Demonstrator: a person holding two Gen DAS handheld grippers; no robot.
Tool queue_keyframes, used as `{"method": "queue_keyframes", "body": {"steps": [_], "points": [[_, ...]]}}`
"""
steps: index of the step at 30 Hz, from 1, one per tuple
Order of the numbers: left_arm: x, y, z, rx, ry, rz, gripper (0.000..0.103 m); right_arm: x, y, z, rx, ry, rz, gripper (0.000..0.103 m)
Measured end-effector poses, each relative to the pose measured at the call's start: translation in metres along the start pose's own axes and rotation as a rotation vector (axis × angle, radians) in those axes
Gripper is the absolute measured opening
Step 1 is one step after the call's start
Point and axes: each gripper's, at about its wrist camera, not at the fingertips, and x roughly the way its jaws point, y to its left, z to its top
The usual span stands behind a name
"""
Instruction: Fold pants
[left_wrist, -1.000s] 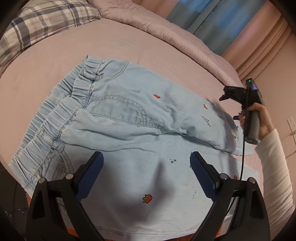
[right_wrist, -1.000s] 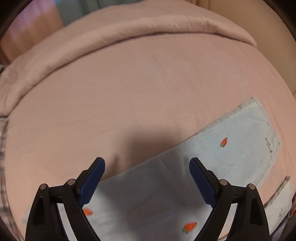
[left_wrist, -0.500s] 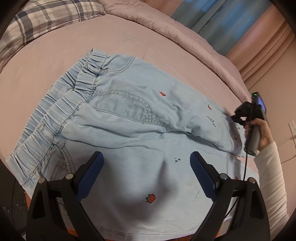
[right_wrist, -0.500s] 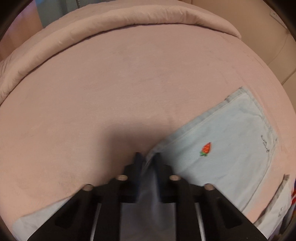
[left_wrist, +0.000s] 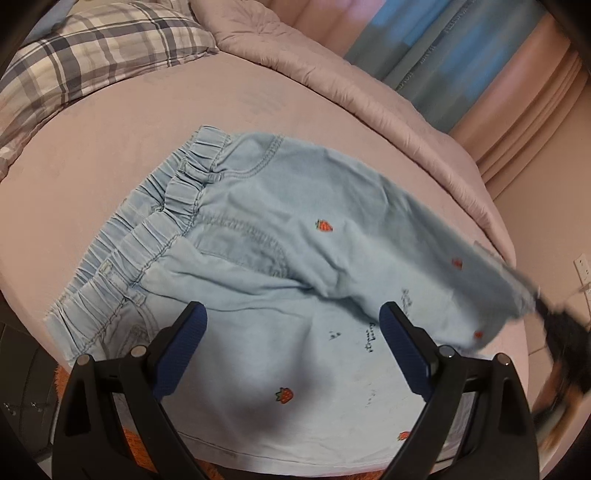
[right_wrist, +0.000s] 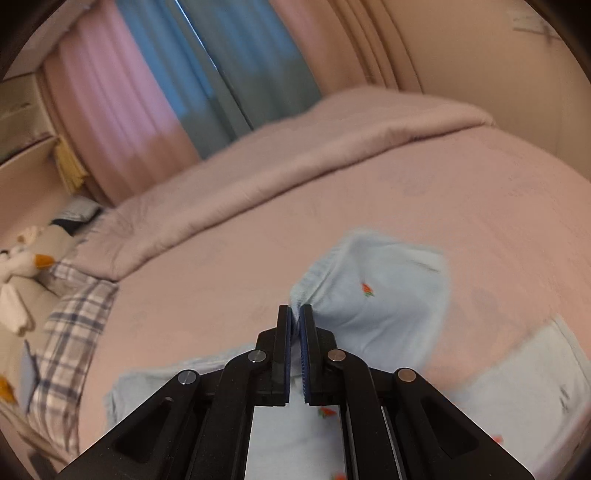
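Light blue strawberry-print pants (left_wrist: 280, 236) lying across the middle of the pink bed (left_wrist: 122, 133), right tongs (right_wrist: 294, 314) pinching a pant-leg hem, lifting it at frame centre, left tongs (left_wrist: 291, 332) gaping wide, hovering empty over the lower fabric, plaid pillow (left_wrist: 92, 48) sitting upper left

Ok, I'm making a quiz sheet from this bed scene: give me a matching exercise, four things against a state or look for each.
Things:
1. left gripper
2. right gripper
3. pants
4. pillow

States:
a. plaid, at the bed's head
b. shut on a pant leg hem
c. open, holding nothing
d. light blue with strawberries, one leg lifted

Pairs: 1-c, 2-b, 3-d, 4-a
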Motion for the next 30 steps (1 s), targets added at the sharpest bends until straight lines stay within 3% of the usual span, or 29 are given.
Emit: {"method": "queue_keyframes", "body": {"steps": [3,9,15,20,25,27,30], "points": [[-0.001,-0.003,0.000,0.001,-0.001,0.001,0.094,-0.008,-0.020,-0.025,-0.010,0.004,-0.012,0.005],[-0.001,-0.011,-0.008,0.027,0.011,0.005,0.094,0.052,-0.058,-0.046,0.077,0.180,-0.070,0.005],[0.004,-0.014,-0.003,0.011,0.014,0.013,0.094,0.075,-0.069,-0.059,0.109,0.276,-0.099,0.005],[0.014,-0.029,0.019,0.017,0.010,-0.015,0.094,0.079,-0.063,-0.061,0.097,0.288,-0.100,0.005],[0.035,-0.050,0.046,0.007,0.007,0.012,0.093,0.074,-0.072,-0.065,0.125,0.284,-0.071,0.005],[0.046,-0.056,0.053,-0.014,0.008,0.026,0.084,0.073,-0.076,-0.072,0.127,0.280,-0.067,0.005],[0.069,-0.064,0.056,-0.028,0.050,0.035,0.079,0.077,-0.076,-0.071,0.140,0.282,-0.056,0.005]]}}
